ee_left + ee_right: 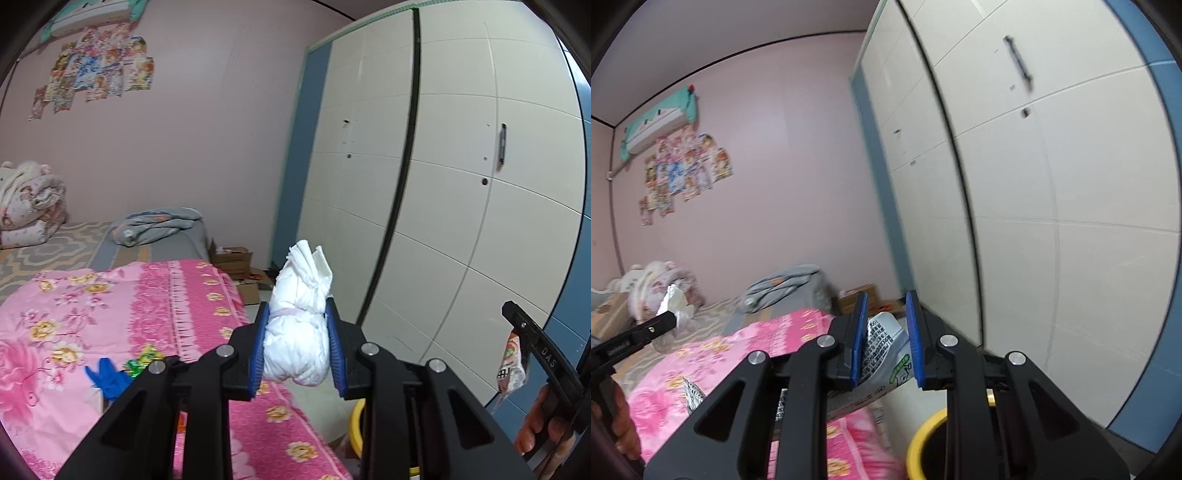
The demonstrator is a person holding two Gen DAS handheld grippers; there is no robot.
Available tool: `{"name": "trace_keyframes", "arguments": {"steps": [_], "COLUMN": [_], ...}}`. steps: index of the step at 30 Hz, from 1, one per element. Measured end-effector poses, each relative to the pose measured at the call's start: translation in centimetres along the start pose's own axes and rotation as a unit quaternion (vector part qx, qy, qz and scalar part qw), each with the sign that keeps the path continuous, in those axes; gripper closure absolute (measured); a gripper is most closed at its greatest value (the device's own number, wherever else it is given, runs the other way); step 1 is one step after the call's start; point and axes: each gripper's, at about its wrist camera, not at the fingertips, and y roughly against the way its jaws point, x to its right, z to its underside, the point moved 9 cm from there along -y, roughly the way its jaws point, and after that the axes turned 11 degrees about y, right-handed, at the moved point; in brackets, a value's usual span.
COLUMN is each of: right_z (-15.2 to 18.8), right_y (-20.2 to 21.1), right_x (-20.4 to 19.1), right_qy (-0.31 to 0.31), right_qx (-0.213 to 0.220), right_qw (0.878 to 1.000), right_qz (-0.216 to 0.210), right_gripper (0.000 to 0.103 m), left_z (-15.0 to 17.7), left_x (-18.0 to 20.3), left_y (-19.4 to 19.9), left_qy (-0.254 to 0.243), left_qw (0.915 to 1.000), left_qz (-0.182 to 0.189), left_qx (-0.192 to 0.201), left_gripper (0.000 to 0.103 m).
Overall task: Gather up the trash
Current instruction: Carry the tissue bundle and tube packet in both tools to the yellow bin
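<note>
Left claw [297, 345] is clamped on a white wad [300, 328], a bundled diaper or tissue roll, its blue pads pressing both sides, the top of the wad sticking up past the tips. It hangs in the air past the edge of the bed [110, 317], with the wardrobe [461, 184] ahead. Right claw [886, 341] grips a crumpled grey wrapper [882, 350] with printed text and a green mark; the packet sits between the blue pads and droops below them, over the corner of the pink floral bedspread [713, 362]. Just under that claw, a yellow bin rim [923, 432] shows on the floor beside the bed. Still lying on the bedspread: a blue glove [105, 376] and a green scrap [142, 363] close beside it, and a silvery wrapper [691, 397] nearer the right side. A folded blanket [155, 225] and boxes [236, 262] sit further back.
</note>
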Motion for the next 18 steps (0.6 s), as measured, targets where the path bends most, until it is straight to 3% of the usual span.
{"name": "trace_keyframes", "arguments": {"steps": [10, 18], "right_z": [1.8, 6.1], "right_y": [0.6, -1.7], "right_x": [5.6, 9.6], "right_qy": [0.014, -0.001], "right_qx": [0.021, -0.019], "right_qw": [0.996, 0.992], "right_qz": [0.09, 0.123], "right_gripper": [0.083, 0.083], "left_z": [3.2, 8.2], "left_x": [4.0, 5.8], "left_y": [-4.6, -10.9], "left_qy": [-0.013, -0.018], "left_qw": [0.999, 0.995], "left_qz": [0.026, 0.027], "left_qx": [-0.034, -0.095], "left_gripper": [0.076, 0.076]}}
